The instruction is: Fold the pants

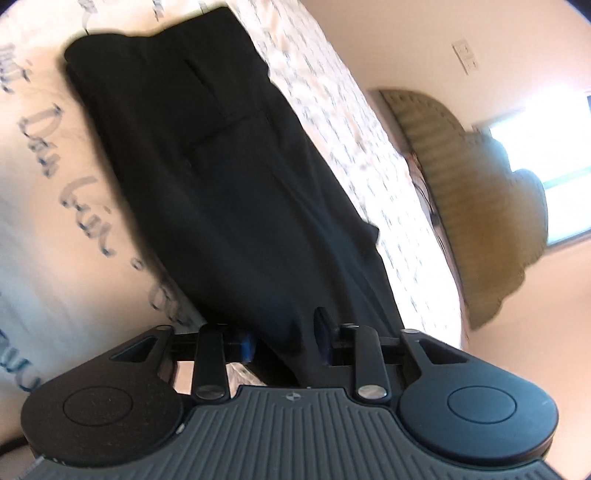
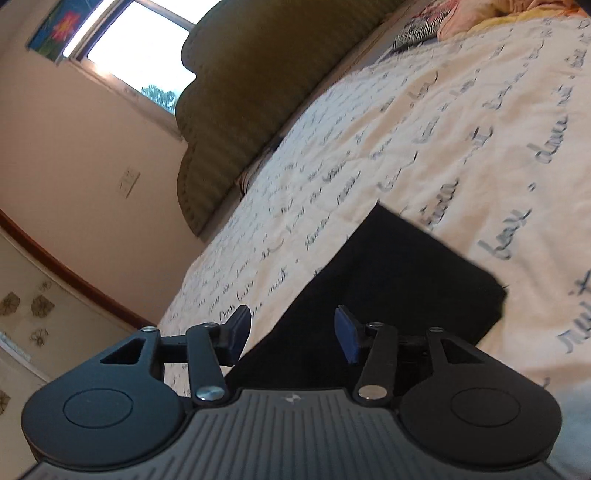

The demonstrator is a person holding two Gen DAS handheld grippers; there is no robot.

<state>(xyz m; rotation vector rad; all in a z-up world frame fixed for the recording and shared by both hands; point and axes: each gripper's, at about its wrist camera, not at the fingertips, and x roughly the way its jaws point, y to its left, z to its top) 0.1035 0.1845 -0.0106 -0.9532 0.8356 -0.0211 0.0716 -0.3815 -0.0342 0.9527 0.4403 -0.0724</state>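
Observation:
Black pants (image 1: 229,177) lie lengthwise on a white bedspread with blue script (image 1: 48,184), folded leg over leg, the waist end far from me. My left gripper (image 1: 284,339) is open, its jaws on either side of the near leg end of the cloth. In the right wrist view a squared end of the black pants (image 2: 399,280) lies flat on the bedspread (image 2: 424,122). My right gripper (image 2: 291,338) is open just above that cloth, holding nothing.
An olive padded headboard (image 2: 255,92) stands at the bed's far edge, also in the left wrist view (image 1: 476,199). Pillows (image 2: 476,14) lie at the top right. A window (image 2: 136,48) and a wall switch (image 2: 129,182) are on the peach wall.

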